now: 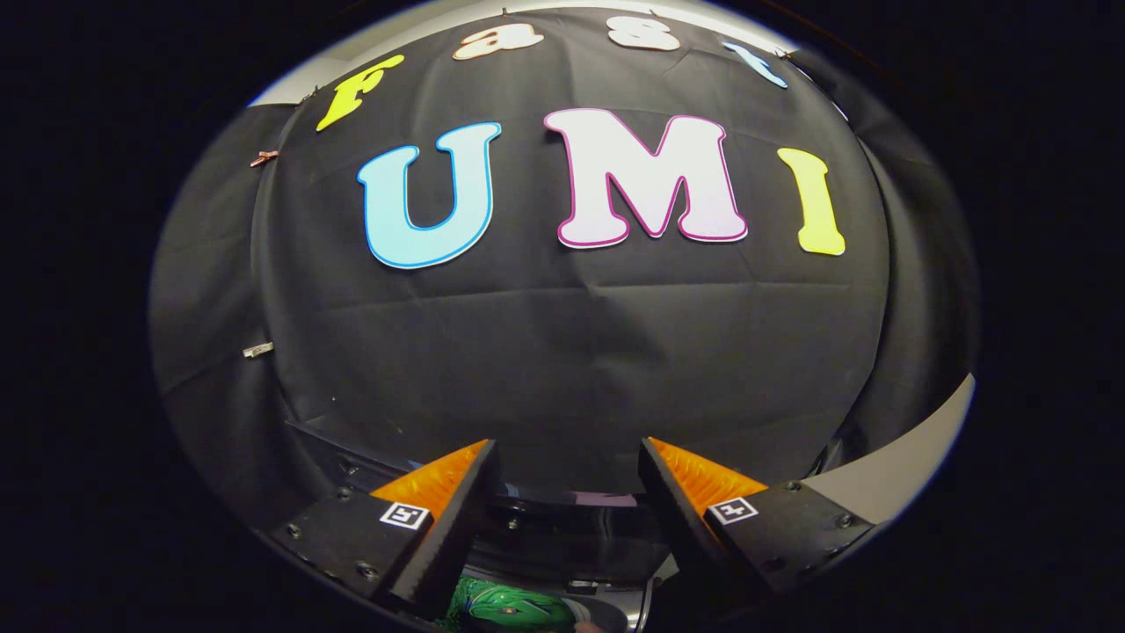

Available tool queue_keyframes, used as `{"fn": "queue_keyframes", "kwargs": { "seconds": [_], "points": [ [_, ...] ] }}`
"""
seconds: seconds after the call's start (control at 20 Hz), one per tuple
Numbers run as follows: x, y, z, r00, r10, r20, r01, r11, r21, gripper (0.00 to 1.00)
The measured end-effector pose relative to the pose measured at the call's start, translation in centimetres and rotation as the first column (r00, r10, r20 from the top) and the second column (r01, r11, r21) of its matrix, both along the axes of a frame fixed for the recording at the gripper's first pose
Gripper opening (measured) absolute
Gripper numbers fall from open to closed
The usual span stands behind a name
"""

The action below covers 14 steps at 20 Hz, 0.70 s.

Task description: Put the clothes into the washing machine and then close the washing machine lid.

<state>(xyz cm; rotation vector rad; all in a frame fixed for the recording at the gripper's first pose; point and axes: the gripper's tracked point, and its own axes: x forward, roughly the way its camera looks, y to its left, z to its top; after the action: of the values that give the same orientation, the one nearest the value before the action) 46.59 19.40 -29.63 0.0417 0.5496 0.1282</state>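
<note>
My gripper (569, 453) is open, its two fingers spread wide with nothing between them, pointing at the black cloth wall. Below and between the fingers lies the dark glossy top of the washing machine (571, 527), with its raised rear edge running across just beyond the fingertips. Under the left finger a green piece of clothing (501, 608) shows down in the machine's opening. The machine's lid is hidden from me.
The black cloth wall (562, 352) stands close behind the machine. A strip of pale surface (896, 475) shows to the right of the right finger. Small clips (257, 350) hold the cloth at the left.
</note>
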Motion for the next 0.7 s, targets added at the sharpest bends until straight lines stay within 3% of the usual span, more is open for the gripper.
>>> {"fn": "queue_keyframes", "kwargs": {
  "seconds": [0.7],
  "points": [
    [-4.4, 0.0, 1.2, 0.999, -0.008, -0.044, 0.008, 1.000, -0.002, 1.00]
  ]
}}
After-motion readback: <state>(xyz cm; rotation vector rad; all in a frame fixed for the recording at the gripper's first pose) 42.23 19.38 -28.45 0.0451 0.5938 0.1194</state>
